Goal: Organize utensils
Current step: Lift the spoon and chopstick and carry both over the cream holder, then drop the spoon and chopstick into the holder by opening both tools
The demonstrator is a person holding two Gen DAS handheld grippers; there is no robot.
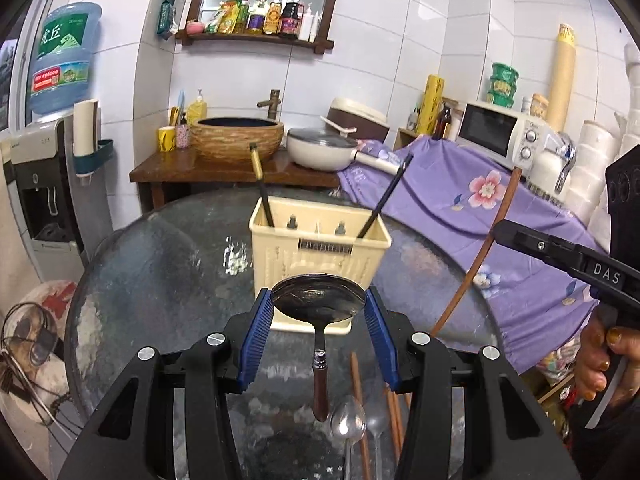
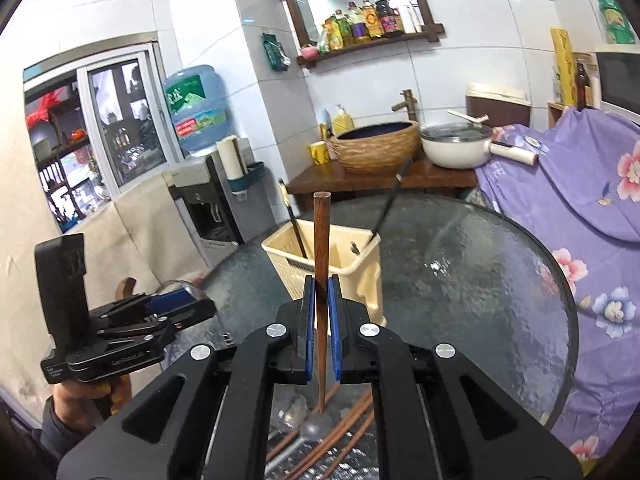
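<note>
My left gripper (image 1: 319,300) is shut on a steel ladle-like spoon (image 1: 318,298) by its bowl; the brown handle hangs down toward me. It is held above the glass table, just in front of the cream utensil holder (image 1: 320,246). My right gripper (image 2: 319,280) is shut on a brown wooden chopstick (image 2: 321,232), held nearly upright above the table, near the holder (image 2: 340,264). Two dark chopsticks (image 1: 262,188) stand in the holder. Loose spoons (image 1: 349,424) and brown chopsticks (image 1: 360,400) lie on the table under the grippers.
The round glass table (image 2: 480,280) carries the holder. Behind it stands a wooden counter (image 1: 224,168) with a woven basin, a white pot (image 1: 320,148) and cups. A purple flowered cloth (image 1: 480,208) covers the furniture on the right, with a microwave (image 1: 500,136). A water dispenser (image 1: 36,184) stands on the left.
</note>
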